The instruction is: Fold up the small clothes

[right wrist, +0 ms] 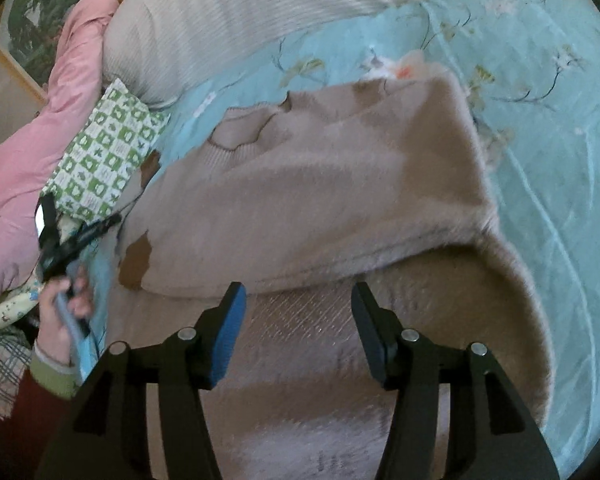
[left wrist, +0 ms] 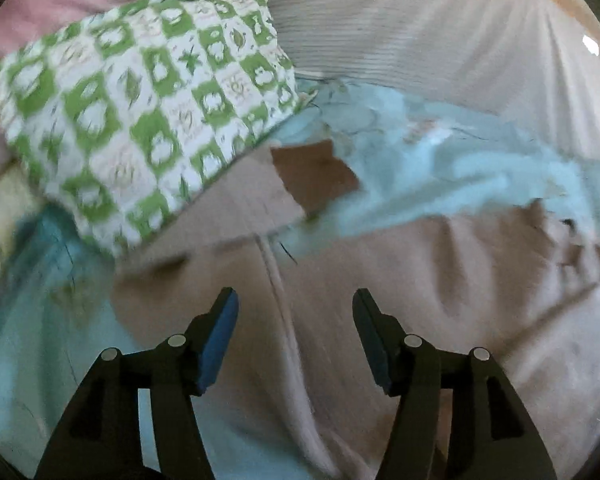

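— Where is the garment?

— The beige sweater [right wrist: 320,184] lies spread on the bed's light-blue floral cover [right wrist: 540,128], partly folded over itself, with brown patches near its collar. A green-and-white checked pillow [left wrist: 140,112] sits just beside it, toward the head of the bed, next to a pink quilt [right wrist: 28,152].

— And the tools?

— The left hand-held gripper [left wrist: 295,304] hovers over the sweater with jaws wide, gripping nothing. The right hand-held gripper [right wrist: 298,300] is likewise spread wide above the sweater's hem, empty.
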A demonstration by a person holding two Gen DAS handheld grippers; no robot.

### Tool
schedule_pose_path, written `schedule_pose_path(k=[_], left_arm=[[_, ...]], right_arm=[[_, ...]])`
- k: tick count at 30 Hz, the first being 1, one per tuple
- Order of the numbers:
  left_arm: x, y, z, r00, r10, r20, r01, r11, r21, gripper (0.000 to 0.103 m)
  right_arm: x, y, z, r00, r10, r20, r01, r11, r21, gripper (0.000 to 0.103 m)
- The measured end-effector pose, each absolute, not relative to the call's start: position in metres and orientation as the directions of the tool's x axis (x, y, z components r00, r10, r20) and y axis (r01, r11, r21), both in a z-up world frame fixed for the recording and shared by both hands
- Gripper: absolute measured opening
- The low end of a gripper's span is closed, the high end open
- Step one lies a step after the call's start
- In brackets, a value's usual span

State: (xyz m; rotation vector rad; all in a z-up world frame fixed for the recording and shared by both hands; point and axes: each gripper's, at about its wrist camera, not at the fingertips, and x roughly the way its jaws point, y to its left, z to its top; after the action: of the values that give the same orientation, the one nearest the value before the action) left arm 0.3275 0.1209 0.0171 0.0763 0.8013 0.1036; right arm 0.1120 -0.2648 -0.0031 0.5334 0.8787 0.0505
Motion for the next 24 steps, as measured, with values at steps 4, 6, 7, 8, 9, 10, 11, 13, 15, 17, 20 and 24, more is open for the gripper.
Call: schedule_pose_path(k=[4,6,7,8,9,10,11,13,15,17,20,24], left_arm=[[0.368,0.105,0.011,0.679,0.199,-0.707,-0.012,0.966,0.26,0.07],[0.383,0.097,0.004,0.668,0.215,-0.713,0.02,0.952,0.306,0.073],[0.392,0.094,-0.001,0.658,0.225,-0.719,0.03,0.946,0.323,0.073],[0.401,0.092,-0.006,0.649,0.236,-0.724,0.033,0.941,0.337,0.074],[0.411,0.091,-0.012,0.638,0.247,-0.73,0.039,0.935,0.351,0.075],[0.421,0.091,-0.017,0.628,0.264,-0.732,0.036,0.93,0.367,0.076],[0.428,0.092,-0.02,0.622,0.266,-0.736,0.034,0.93,0.365,0.076],[0.441,0.1,-0.019,0.615,0.231,-0.754,0.03,0.949,0.315,0.058],[0.448,0.107,-0.017,0.594,0.207,-0.778,0.029,0.96,0.277,0.003],[0.441,0.109,-0.01,0.609,0.191,-0.77,0.031,0.964,0.264,0.002],[0.407,0.099,0.015,0.675,0.111,-0.729,0.1,0.966,0.24,0.001],[0.339,0.068,0.07,0.74,-0.082,-0.667,0.241,0.959,0.15,0.001]], right_arm=[[0.113,-0.263,-0.01,0.632,0.276,-0.724,0.19,0.851,0.49,0.056],[0.113,-0.261,-0.01,0.632,0.273,-0.725,0.193,0.851,0.489,0.056],[0.113,-0.26,-0.01,0.633,0.279,-0.723,0.192,0.848,0.495,0.056],[0.114,-0.259,-0.01,0.632,0.285,-0.721,0.19,0.845,0.501,0.056],[0.115,-0.258,-0.01,0.632,0.293,-0.718,0.187,0.841,0.507,0.056],[0.115,-0.258,-0.01,0.631,0.296,-0.717,0.185,0.84,0.509,0.056],[0.116,-0.256,-0.009,0.629,0.298,-0.718,0.184,0.841,0.509,0.056],[0.116,-0.255,-0.007,0.627,0.299,-0.719,0.178,0.844,0.506,0.056],[0.116,-0.253,-0.005,0.63,0.296,-0.718,0.175,0.847,0.502,0.056],[0.114,-0.253,-0.004,0.634,0.296,-0.715,0.171,0.848,0.503,0.056],[0.108,-0.256,-0.001,0.649,0.29,-0.704,0.168,0.847,0.504,0.056],[0.097,-0.26,0.005,0.673,0.275,-0.687,0.175,0.843,0.509,0.056]])
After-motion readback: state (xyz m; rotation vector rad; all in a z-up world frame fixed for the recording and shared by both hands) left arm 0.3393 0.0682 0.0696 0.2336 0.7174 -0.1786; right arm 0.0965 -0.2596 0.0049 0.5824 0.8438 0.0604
